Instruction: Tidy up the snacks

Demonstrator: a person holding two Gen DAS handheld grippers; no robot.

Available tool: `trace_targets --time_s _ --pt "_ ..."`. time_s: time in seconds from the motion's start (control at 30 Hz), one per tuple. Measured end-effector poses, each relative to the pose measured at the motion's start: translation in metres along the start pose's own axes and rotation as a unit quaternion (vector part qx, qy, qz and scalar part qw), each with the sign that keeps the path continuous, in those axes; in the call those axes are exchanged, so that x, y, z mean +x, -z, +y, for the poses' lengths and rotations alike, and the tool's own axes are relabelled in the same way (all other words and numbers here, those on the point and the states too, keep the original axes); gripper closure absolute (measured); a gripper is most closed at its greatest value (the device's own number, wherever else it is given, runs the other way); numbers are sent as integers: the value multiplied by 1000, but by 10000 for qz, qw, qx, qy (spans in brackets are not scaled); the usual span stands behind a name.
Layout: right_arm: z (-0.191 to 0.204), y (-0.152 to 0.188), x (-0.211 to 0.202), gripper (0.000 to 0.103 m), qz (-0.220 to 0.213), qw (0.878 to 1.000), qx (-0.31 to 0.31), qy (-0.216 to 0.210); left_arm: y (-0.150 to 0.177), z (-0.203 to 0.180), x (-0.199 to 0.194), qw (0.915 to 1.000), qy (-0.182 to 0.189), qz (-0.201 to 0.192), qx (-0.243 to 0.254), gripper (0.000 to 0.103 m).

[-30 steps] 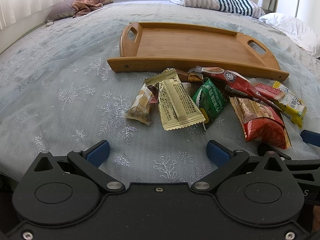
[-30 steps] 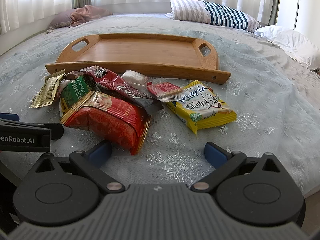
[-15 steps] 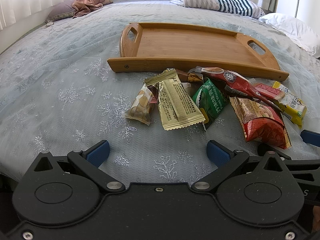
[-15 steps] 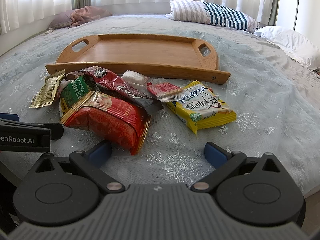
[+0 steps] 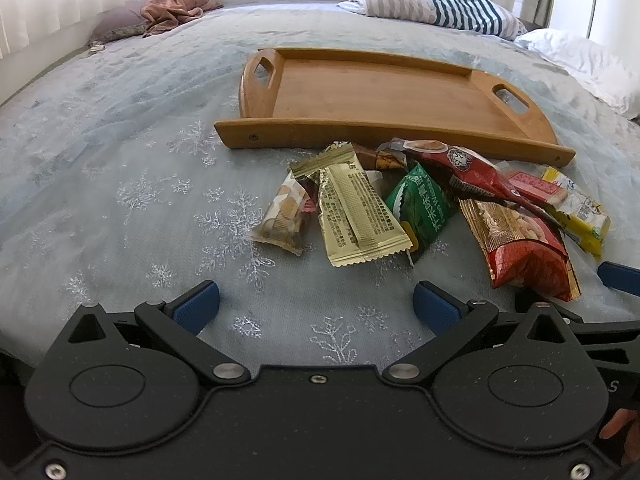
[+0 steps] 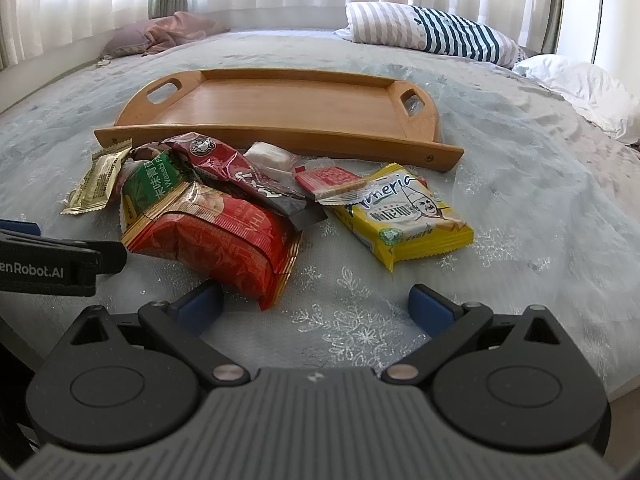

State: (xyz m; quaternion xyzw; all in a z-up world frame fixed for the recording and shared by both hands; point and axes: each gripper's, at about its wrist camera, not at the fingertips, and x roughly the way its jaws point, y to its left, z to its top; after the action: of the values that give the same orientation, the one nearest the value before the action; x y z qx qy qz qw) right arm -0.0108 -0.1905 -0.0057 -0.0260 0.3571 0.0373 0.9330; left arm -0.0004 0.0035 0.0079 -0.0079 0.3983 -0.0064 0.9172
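From the left wrist view, the left gripper [image 5: 316,304] hangs wide open, holding nothing, above the bedspread [image 5: 120,184]. The wooden tray [image 5: 360,92] lies crosswise, handles at either end. Just in front of the tray's near rim sits the snack heap; the gold wrapper [image 5: 356,212] runs lengthwise away from the tray, beside a green packet [image 5: 424,204].

From the right wrist view, the right gripper [image 6: 314,306] is likewise spread wide and empty. A red bag [image 6: 224,236] and a yellow packet [image 6: 404,216] lie near the tray's front rim, the yellow one angled diagonally.
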Motion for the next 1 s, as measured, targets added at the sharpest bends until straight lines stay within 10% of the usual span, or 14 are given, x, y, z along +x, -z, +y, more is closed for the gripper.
trace_targets --time_s 1.0 --pt "-2 16 -36 0 -1180 9901 41 -754 -15 14 -37 9919 515 -1155 106 15"
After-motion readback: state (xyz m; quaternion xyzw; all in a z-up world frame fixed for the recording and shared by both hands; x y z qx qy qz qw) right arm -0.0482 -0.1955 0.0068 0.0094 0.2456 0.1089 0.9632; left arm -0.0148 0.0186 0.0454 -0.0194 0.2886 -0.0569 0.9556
